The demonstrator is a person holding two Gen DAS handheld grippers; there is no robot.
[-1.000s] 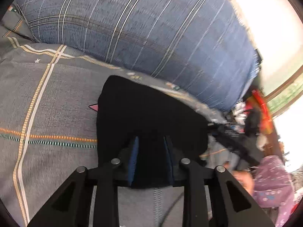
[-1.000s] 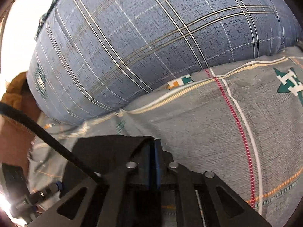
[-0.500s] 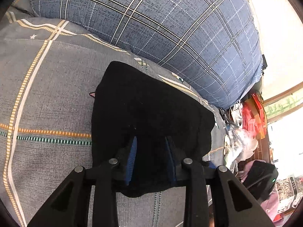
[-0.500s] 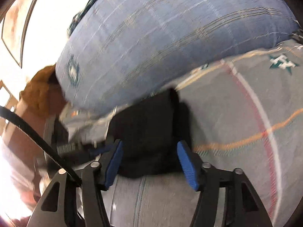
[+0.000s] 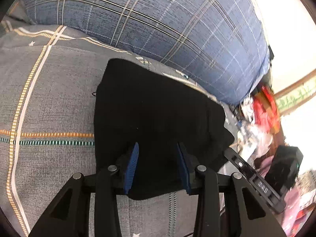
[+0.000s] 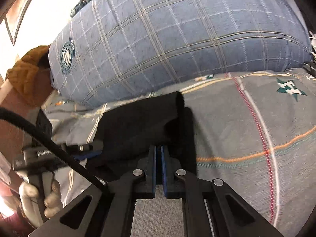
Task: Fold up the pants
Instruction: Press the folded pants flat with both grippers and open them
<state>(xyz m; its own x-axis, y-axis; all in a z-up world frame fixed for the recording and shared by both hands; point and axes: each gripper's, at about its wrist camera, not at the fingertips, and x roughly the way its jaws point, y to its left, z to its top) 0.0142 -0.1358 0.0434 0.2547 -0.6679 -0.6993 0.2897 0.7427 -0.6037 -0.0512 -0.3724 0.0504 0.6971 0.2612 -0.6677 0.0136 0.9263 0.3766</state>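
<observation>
Grey striped bedsheet, far blue pillow; folded black pants; our left gripper has just been opening, astride the fabric; right gripper clamped together at the near edge, just closing; press flat gently.

Legible marks are few. A round teal emblem stands on the left end of the blue plaid pillow; its lettering cannot be read. A teal star with block letters is printed on the grey sheet, far right, letters indistinct.
</observation>
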